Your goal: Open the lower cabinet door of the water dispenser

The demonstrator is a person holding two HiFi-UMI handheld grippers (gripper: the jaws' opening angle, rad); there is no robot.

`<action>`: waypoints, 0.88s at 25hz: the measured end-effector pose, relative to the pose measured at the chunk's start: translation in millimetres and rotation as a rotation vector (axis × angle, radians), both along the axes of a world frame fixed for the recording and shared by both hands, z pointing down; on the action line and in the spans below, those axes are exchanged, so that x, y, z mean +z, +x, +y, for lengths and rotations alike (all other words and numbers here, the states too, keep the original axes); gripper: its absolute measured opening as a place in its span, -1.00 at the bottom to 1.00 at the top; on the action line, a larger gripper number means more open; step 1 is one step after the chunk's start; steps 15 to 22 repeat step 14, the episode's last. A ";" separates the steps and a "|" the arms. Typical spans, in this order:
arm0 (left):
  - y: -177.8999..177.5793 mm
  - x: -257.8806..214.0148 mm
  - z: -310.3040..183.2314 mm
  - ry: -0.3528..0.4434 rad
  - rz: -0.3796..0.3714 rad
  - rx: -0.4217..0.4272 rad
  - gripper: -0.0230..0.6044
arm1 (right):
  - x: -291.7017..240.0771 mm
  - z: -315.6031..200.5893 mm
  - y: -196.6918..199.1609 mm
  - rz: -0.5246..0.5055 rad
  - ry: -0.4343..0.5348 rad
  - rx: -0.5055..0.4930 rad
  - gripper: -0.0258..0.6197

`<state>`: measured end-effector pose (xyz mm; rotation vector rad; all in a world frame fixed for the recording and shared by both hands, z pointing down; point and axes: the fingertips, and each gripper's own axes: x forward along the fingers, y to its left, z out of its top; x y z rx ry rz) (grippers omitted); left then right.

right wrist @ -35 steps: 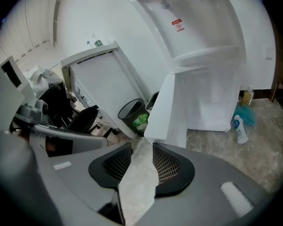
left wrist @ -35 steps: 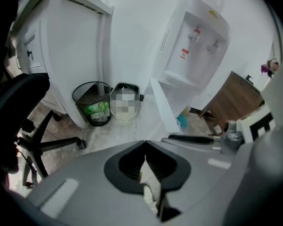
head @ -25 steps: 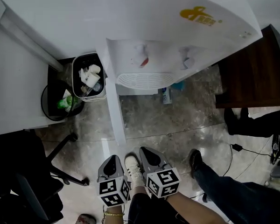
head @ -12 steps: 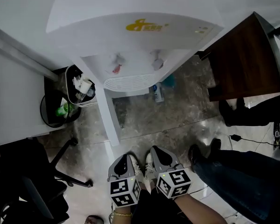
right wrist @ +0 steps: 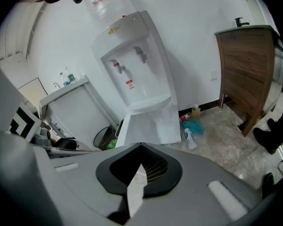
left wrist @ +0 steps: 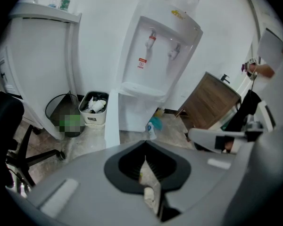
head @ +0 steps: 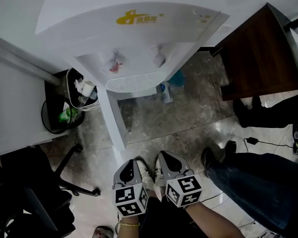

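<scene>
The white water dispenser (head: 134, 29) stands against the wall with a red and a grey tap. Its lower cabinet door (head: 111, 120) is swung open to the left, edge-on towards me. In the left gripper view the door (left wrist: 112, 121) shows as a narrow white slab, and in the right gripper view the door (right wrist: 125, 126) stands beside the open lower part. My left gripper (head: 130, 166) and right gripper (head: 165, 158) sit side by side near my body, well short of the door. Both are shut and hold nothing.
Two bins (head: 79, 93) stand left of the dispenser, by a white cabinet (head: 15, 103). A spray bottle (head: 165, 90) lies on the stone floor. A wooden cabinet (head: 260, 53) is at the right, an office chair (head: 35, 182) at the left, and another person's legs (head: 253, 182) at the right.
Both grippers have drawn back from the dispenser, staying shut. The head view has swung, so the dispenser sits further left. The other person's legs reach further into the picture.
</scene>
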<state>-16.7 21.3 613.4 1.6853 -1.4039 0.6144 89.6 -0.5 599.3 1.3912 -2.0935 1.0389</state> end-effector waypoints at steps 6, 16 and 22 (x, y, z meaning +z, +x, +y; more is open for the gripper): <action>1.2 -0.8 0.9 -0.001 -0.003 0.000 -0.91 | 1.1 1.6 -1.7 0.005 -0.006 -0.016 -0.92; 1.6 -1.9 -2.1 0.006 -0.005 -0.002 -0.91 | 2.5 3.3 -5.6 0.007 -0.007 -0.036 -0.93; 1.6 -1.9 -2.1 0.006 -0.005 -0.002 -0.91 | 2.5 3.3 -5.6 0.007 -0.007 -0.036 -0.93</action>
